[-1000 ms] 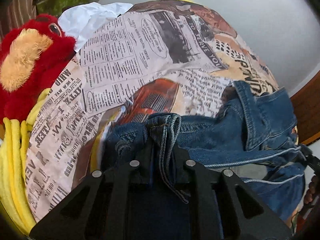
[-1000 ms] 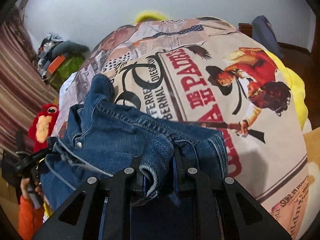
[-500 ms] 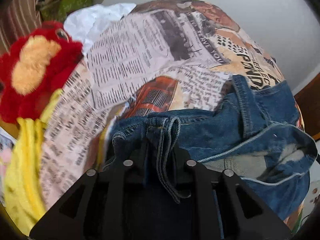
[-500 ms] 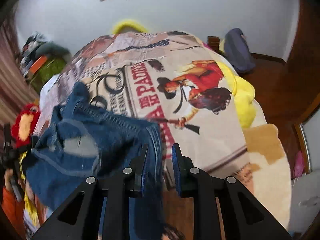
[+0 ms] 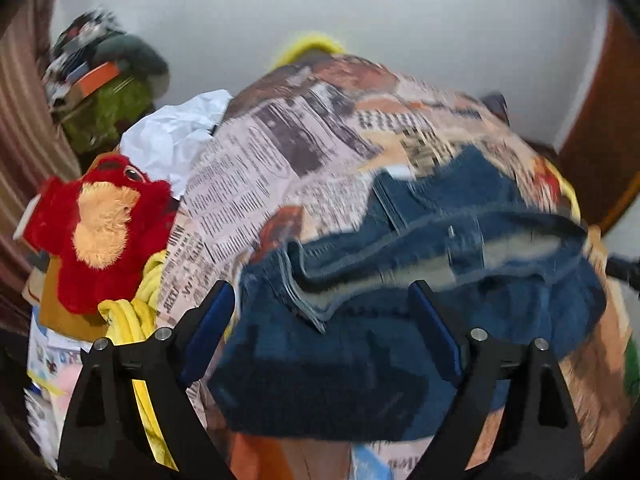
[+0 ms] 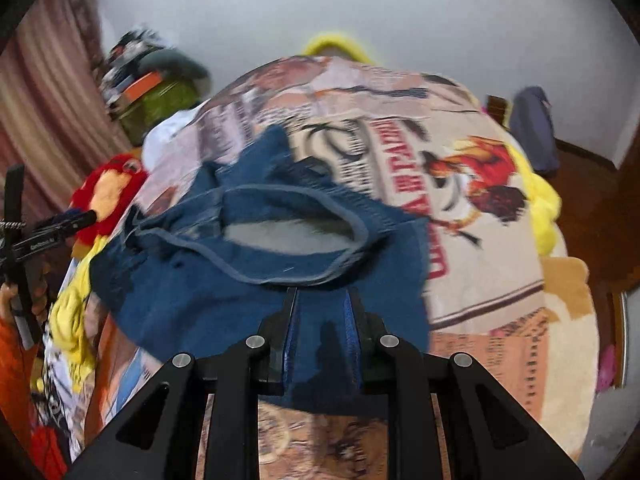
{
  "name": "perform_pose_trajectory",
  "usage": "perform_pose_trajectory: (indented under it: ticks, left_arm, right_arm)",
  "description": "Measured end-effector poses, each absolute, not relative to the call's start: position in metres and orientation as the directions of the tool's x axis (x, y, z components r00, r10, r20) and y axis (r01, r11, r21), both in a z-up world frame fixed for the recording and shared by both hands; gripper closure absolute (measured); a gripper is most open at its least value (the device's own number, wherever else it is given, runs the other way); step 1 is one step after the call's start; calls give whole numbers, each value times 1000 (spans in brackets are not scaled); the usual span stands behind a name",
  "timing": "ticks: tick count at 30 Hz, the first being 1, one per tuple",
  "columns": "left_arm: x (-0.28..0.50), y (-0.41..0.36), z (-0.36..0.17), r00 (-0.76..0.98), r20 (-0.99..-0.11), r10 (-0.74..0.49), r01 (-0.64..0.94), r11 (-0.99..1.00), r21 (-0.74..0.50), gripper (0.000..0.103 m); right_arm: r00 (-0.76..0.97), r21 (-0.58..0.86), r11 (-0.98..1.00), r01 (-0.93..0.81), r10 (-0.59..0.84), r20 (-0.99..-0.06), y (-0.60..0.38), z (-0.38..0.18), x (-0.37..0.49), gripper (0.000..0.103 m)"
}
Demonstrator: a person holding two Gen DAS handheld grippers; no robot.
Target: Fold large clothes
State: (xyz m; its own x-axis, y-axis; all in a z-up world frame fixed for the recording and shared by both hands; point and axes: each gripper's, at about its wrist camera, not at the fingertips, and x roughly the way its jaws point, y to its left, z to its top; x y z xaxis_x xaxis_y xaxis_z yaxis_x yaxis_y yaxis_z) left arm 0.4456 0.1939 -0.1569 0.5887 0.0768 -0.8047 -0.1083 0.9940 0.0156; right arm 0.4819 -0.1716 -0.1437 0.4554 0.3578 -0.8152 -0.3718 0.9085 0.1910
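Note:
A blue denim garment [image 5: 400,280] lies bunched on the bed's printed blanket [image 5: 280,168], its waist opening gaping; it also shows in the right wrist view [image 6: 260,264]. My left gripper [image 5: 320,300] is open wide, its fingers on either side of the denim's near edge, holding nothing. My right gripper [image 6: 322,300] is open by a narrow gap just above the denim's near part, holding nothing. Both views are motion-blurred.
A red plush toy [image 5: 100,232] and yellow fabric [image 5: 128,324] lie at the bed's left edge. White cloth [image 5: 180,136] and cluttered boxes [image 5: 100,80] sit behind them. A yellow pillow [image 6: 540,200] and wooden floor [image 6: 600,208] are on the right.
Both grippers have let go of the denim and pulled back and up. The left one opened wide; the garment dropped onto the blanket.

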Motion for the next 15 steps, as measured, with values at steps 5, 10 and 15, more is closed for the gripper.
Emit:
perform_pose_trajectory:
  ticks: [5,10,15]
  left_arm:
    - [446,169,-210,482,-874,54,-32,999,44,14]
    - [459,165,-251,436,-895,98,-35,995,92,14]
    - [488,187,-259,428,-893,141,-102,989,107,14]
  right_arm:
    - [388,159,877,-453,354,-851,-136,-166,474,86]
    - [346,80,866,-493,280,-896,-110,-202,486,86]
    - [340,100,876,-472,286,-896,-104,-216,511,86]
